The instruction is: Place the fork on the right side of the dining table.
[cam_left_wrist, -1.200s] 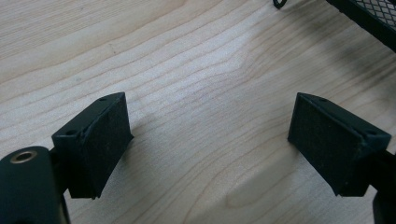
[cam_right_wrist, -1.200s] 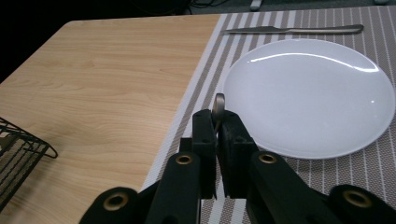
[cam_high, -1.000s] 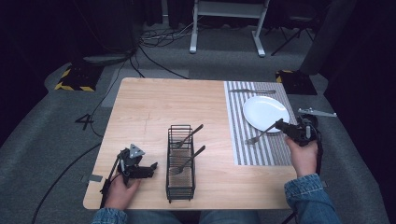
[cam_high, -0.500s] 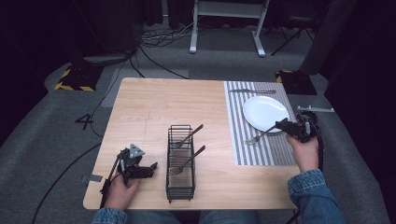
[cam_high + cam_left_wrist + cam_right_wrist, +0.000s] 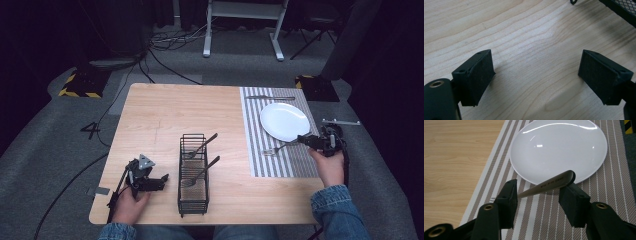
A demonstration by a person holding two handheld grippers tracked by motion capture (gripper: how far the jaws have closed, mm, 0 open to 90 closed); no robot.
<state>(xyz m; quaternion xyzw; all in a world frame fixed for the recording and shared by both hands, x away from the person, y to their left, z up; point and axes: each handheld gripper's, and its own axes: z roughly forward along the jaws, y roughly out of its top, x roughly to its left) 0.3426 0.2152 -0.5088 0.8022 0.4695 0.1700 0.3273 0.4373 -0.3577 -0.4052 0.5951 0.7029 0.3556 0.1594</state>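
Observation:
A metal fork (image 5: 280,147) lies on the striped placemat (image 5: 260,162), just in front of the white plate (image 5: 285,121). My right gripper (image 5: 306,140) stands open around the fork's handle (image 5: 549,184). The handle's end leans on the right-hand jaw, while the other jaw is apart from it. The plate (image 5: 559,147) lies straight ahead of the jaws. My left gripper (image 5: 159,181) rests open on the bare wood (image 5: 536,53) with nothing between its jaws, just left of a black wire caddy (image 5: 192,175).
The caddy holds a second fork (image 5: 202,145) and a spoon (image 5: 200,172), both leaning out to the right. A knife (image 5: 270,97) lies across the placemat's far end. The caddy's corner (image 5: 621,10) is near the left gripper. Cables and stand legs are on the floor behind.
My right hand has drawn slightly back toward the table's right edge, and the fork has come down to lie flatter on the placemat. The left gripper has not moved.

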